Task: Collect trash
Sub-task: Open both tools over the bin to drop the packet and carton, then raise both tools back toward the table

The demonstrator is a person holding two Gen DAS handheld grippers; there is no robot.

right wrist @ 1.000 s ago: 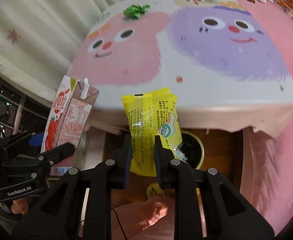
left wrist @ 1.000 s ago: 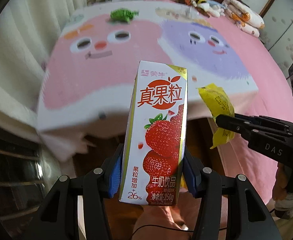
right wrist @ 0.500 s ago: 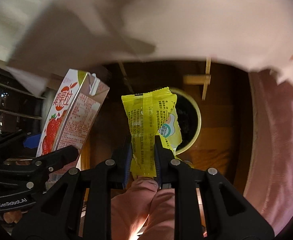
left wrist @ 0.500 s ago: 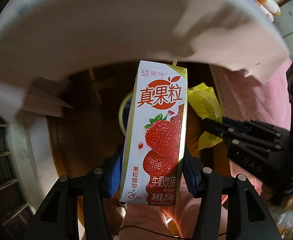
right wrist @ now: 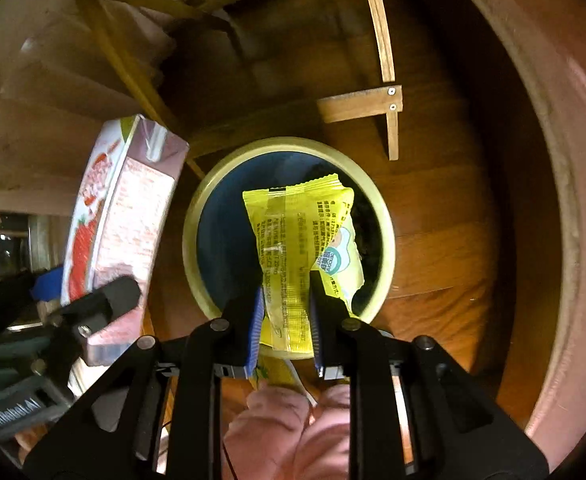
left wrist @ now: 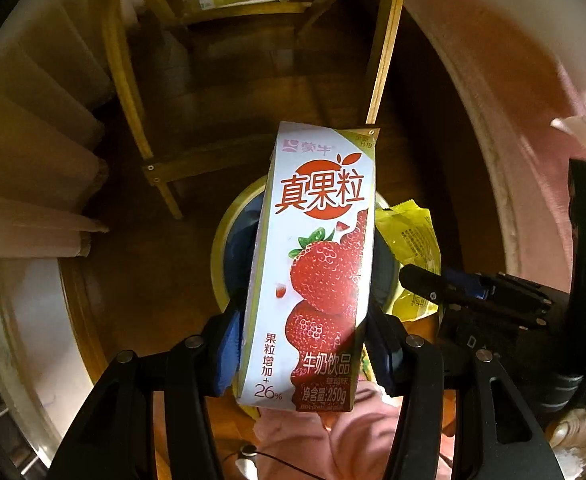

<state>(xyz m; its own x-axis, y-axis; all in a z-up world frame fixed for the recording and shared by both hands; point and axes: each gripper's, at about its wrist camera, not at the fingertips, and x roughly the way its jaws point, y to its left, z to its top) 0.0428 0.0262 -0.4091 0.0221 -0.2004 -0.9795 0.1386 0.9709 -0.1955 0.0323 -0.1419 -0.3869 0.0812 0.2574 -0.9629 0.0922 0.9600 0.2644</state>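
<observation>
— What is held over the bin [right wrist: 197, 216]?
— A strawberry milk carton [left wrist: 313, 272] is clamped by the left gripper [left wrist: 305, 344]; a yellow wrapper [right wrist: 301, 248] is pinched by the right gripper [right wrist: 285, 320], seemingly above dark rubbish.

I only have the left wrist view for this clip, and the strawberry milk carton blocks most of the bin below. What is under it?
Observer: The right wrist view shows the whole bin: a round pale rim, blue inside, standing on the wooden floor.
Operator: Is the yellow wrapper over the opening?
Observer: Yes, in that view the yellow wrapper hangs over the opening, clamped by the right gripper.
Operator: Anything in the bin already?
Observer: Some dark material lies at its right side; I cannot tell what it is.
</observation>
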